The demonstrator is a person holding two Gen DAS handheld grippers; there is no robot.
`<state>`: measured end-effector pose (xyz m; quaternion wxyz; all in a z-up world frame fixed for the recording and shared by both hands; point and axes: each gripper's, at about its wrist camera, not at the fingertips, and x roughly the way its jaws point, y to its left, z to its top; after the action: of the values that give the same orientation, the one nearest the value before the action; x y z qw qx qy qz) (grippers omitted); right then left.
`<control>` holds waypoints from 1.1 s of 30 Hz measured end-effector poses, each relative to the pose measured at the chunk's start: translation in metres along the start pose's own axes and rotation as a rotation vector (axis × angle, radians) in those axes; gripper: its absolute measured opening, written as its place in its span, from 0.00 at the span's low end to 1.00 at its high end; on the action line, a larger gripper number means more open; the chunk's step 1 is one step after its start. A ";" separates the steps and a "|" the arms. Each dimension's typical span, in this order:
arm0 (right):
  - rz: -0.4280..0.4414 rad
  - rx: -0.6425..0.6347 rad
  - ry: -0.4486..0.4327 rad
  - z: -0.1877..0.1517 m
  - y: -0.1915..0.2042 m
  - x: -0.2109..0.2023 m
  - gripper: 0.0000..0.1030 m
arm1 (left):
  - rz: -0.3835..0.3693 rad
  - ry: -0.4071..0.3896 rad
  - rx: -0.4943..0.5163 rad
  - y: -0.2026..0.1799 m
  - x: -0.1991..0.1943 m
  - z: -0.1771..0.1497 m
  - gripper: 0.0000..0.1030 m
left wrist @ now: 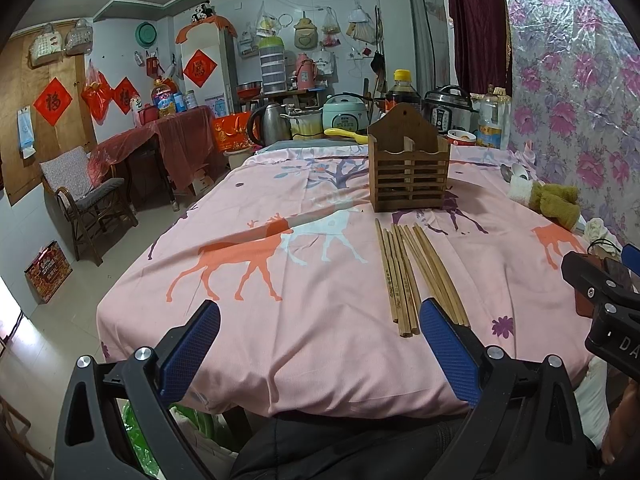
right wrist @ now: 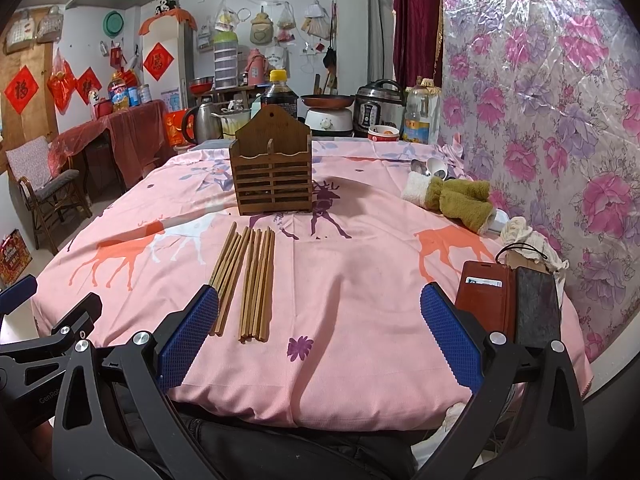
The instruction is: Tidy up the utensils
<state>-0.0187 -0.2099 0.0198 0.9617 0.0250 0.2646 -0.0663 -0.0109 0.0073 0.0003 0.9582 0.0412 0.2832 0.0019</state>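
Several wooden chopsticks [left wrist: 416, 276] lie side by side on the pink deer-print tablecloth [left wrist: 280, 320]; they also show in the right wrist view [right wrist: 248, 280]. Behind them stands a brown slatted wooden utensil holder [left wrist: 408, 168], also in the right wrist view [right wrist: 272, 176], which looks empty. Spoons [right wrist: 430, 168] lie at the far right beside a rolled towel. My left gripper [left wrist: 320, 344] is open and empty, near the table's front edge, left of the chopsticks. My right gripper [right wrist: 320, 332] is open and empty, right of the chopsticks' near ends.
A green and white towel [right wrist: 456, 198] lies at the right. A red phone case with a dark phone [right wrist: 508, 300] sits by the right edge. Kettle, cookers, oil bottles and a bowl [right wrist: 384, 134] crowd the table's far end. A flowered covering [right wrist: 560, 120] hangs at the right.
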 end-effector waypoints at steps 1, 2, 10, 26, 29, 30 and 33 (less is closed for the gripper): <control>0.000 0.000 0.000 0.000 0.000 0.000 0.94 | 0.000 0.000 0.000 0.000 0.000 0.000 0.95; 0.000 0.000 0.000 0.000 0.000 0.000 0.94 | 0.000 0.000 0.000 0.000 0.000 0.000 0.95; 0.000 0.000 0.000 0.000 0.000 0.000 0.94 | 0.000 0.003 -0.001 0.000 0.001 0.000 0.95; -0.001 0.004 -0.001 0.000 0.000 0.001 0.94 | 0.001 0.010 -0.006 0.001 0.001 0.000 0.95; -0.001 0.008 -0.002 0.002 0.003 0.001 0.94 | 0.002 0.012 -0.009 0.002 0.000 -0.001 0.95; -0.002 0.010 -0.002 0.001 0.002 0.000 0.94 | 0.002 0.012 -0.010 0.003 0.000 -0.001 0.95; 0.004 0.014 -0.010 0.001 0.004 0.002 0.94 | 0.002 0.015 -0.015 0.007 0.000 -0.005 0.95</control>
<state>-0.0159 -0.2064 0.0201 0.9629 0.0319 0.2595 -0.0664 -0.0132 0.0147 -0.0038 0.9563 0.0344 0.2902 0.0055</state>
